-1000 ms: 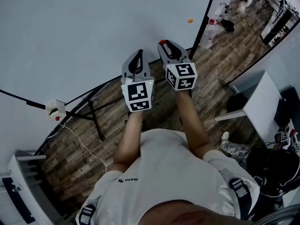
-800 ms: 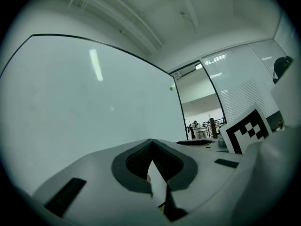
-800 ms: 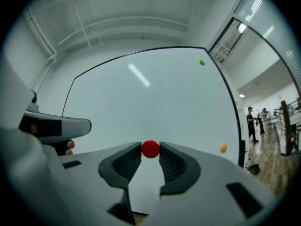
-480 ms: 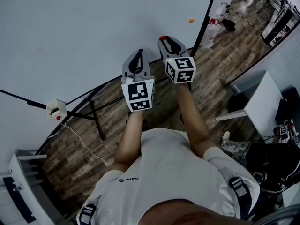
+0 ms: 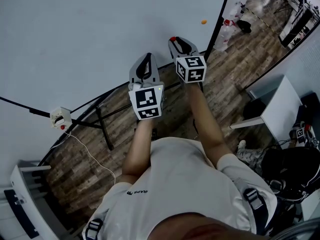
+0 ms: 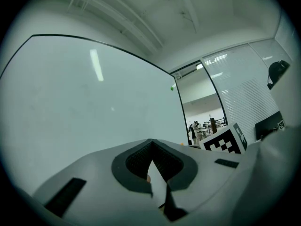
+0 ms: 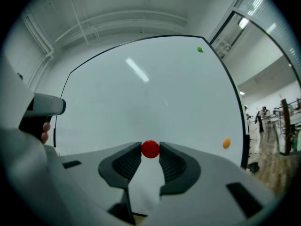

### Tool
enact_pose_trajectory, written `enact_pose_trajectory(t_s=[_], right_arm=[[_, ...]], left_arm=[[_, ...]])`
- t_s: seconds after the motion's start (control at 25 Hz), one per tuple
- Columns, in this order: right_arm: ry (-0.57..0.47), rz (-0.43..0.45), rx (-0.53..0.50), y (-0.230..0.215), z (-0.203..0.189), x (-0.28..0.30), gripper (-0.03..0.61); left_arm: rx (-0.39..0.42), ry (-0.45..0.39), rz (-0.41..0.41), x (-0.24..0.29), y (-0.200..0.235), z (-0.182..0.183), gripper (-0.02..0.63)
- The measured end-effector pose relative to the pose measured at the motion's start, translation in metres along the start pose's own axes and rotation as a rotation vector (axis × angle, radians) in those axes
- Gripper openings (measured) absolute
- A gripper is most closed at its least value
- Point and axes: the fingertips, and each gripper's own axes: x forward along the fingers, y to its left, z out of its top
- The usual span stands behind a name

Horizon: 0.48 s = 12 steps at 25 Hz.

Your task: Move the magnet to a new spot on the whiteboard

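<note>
Black-and-white square marks are seen on the cubes [image 5: 147, 100]. The small print on the white shirt [image 5: 170, 184] cannot be read. Both arms [image 5: 137, 149] are stretched forward, side by side. The red magnet [image 7: 150, 149] is pinched between the tips of the right gripper [image 5: 176, 44], near the lower edge of the whiteboard [image 5: 100, 34]. The left gripper [image 6: 151, 142] is closed, tips together.

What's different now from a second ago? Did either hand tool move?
The right gripper, shut on the red magnet, has moved a little farther out from the person's body. Nothing was picked up or let go. The left gripper and the orange magnet on the whiteboard stayed put.
</note>
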Motion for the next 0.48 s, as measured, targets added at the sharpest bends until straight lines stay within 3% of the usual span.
enact_pose_trajectory(t_s=[0.48], right_arm=[[0.028, -0.014, 0.001, -0.012, -0.013, 0.023, 0.126]], left_arm=[[0.001, 0.000, 0.010, 0.000, 0.005, 0.000, 0.003]])
